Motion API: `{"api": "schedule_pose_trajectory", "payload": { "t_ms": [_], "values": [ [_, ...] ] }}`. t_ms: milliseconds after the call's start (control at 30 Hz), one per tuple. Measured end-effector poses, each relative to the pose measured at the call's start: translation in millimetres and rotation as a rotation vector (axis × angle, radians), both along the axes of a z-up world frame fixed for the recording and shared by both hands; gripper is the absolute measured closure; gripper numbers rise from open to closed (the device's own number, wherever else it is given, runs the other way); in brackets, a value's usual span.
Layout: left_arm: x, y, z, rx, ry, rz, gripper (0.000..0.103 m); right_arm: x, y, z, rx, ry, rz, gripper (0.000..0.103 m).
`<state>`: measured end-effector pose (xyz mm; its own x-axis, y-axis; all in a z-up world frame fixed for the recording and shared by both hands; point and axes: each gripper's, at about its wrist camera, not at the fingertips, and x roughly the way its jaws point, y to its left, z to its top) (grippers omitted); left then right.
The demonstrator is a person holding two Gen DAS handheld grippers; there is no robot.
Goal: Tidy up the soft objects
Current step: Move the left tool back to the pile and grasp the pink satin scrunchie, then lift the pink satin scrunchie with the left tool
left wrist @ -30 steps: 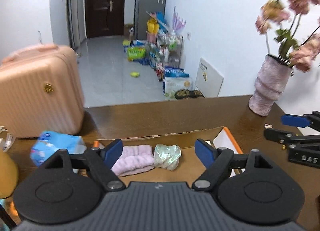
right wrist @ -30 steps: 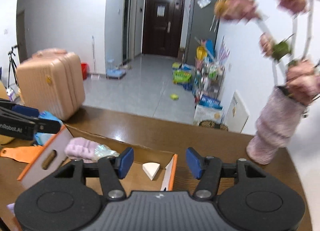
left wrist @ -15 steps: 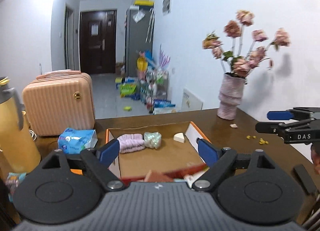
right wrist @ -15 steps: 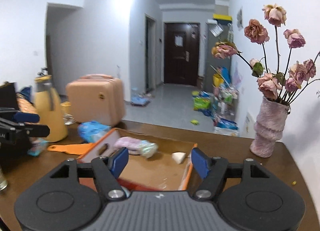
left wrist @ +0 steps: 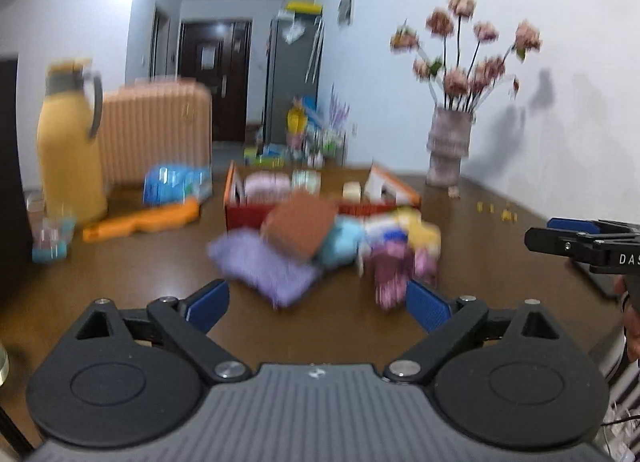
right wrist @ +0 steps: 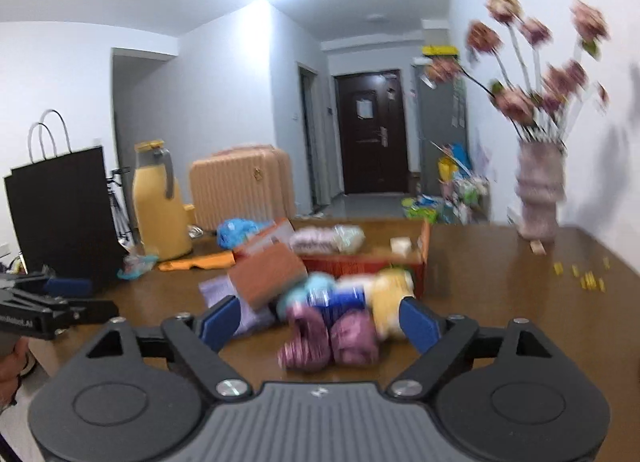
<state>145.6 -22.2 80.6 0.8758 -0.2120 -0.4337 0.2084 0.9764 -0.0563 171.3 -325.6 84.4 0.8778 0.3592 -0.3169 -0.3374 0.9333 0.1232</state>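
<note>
Nearest, the left gripper (left wrist: 316, 304) and the right gripper (right wrist: 318, 320) each hang above the brown table (left wrist: 120, 282) with blue-padded jaws spread wide and nothing between them; the right gripper also shows at the right edge of the left wrist view, and the left gripper at the left edge of the right wrist view. Just beyond the fingertips, a heap of soft objects (right wrist: 320, 302) lies on the tabletop, blurred by motion: a purple cloth (left wrist: 264, 266) at its left, a rust-brown pad (right wrist: 266, 272) propped on top, a light-blue piece (left wrist: 340, 240) in the middle, yellow pieces (right wrist: 390, 294) at the right, and two mauve rolls (right wrist: 328, 338) side by side at the near edge. Directly behind the heap stands an orange cardboard box (left wrist: 256, 215), open at the top, which holds a pink folded cloth (left wrist: 266, 183), a pale green bundle (left wrist: 306, 179) touching it, and a small cream wedge (right wrist: 400, 244) set apart toward the right wall. Left of the box lie an orange flap (left wrist: 140, 219) and a blue packet (left wrist: 176, 183); farther left stands a yellow jug (right wrist: 160, 201), and beside it a black paper bag (right wrist: 60, 209). Behind these rises a peach suitcase (right wrist: 240, 189). Far right, a ribbed vase (right wrist: 538, 197) of pink flowers stands against the white wall, with small yellow bits (right wrist: 580, 274) scattered near it
</note>
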Motion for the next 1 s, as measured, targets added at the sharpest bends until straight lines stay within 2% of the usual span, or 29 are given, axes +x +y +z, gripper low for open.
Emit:
{"api": "schedule_pose_trajectory", "payload": {
  "t_ms": [67, 167, 367, 433, 500, 600, 667, 700, 733, 833, 933, 1000],
  "values": [
    [0, 1, -12, 0.019, 0.04, 0.009, 0.006, -2, -1, -17, 0.0, 0.052, -0.018, 0.016],
    [10, -2, -16, 0.031, 0.05, 0.026, 0.006, 1, -4, -33, -0.012, 0.105, -0.03, 0.017],
    [50, -27, -17, -0.046, 0.091, -0.015, 0.006, 25, -19, -44, 0.046, 0.125, -0.053, 0.018],
    [73, -44, -16, -0.081, 0.097, -0.045, 0.006, 39, -23, -48, 0.072, 0.149, -0.066, 0.022],
    [95, -60, -18, -0.101, 0.096, -0.058, 0.007, 58, -25, -53, 0.09, 0.176, -0.078, 0.03],
    [132, -82, -30, -0.124, 0.123, -0.05, 0.017, 83, -28, -57, 0.102, 0.205, -0.095, 0.035],
    [151, -90, -41, -0.138, 0.161, -0.045, 0.036, 98, -29, -59, 0.113, 0.216, -0.094, 0.037],
    [158, -93, -46, -0.138, 0.185, -0.051, 0.057, 105, -29, -60, 0.119, 0.22, -0.091, 0.038],
    [165, -93, -54, -0.14, 0.224, -0.064, 0.068, 113, -29, -61, 0.121, 0.227, -0.088, 0.038],
    [167, -86, -71, -0.182, 0.299, -0.085, 0.074, 137, -22, -66, 0.133, 0.245, -0.058, 0.039],
    [162, -77, -82, -0.193, 0.326, -0.08, 0.075, 160, -12, -75, 0.151, 0.274, -0.016, 0.043],
    [159, -73, -83, -0.196, 0.329, -0.068, 0.075, 176, -1, -84, 0.136, 0.307, -0.006, 0.054]
  ]
}}
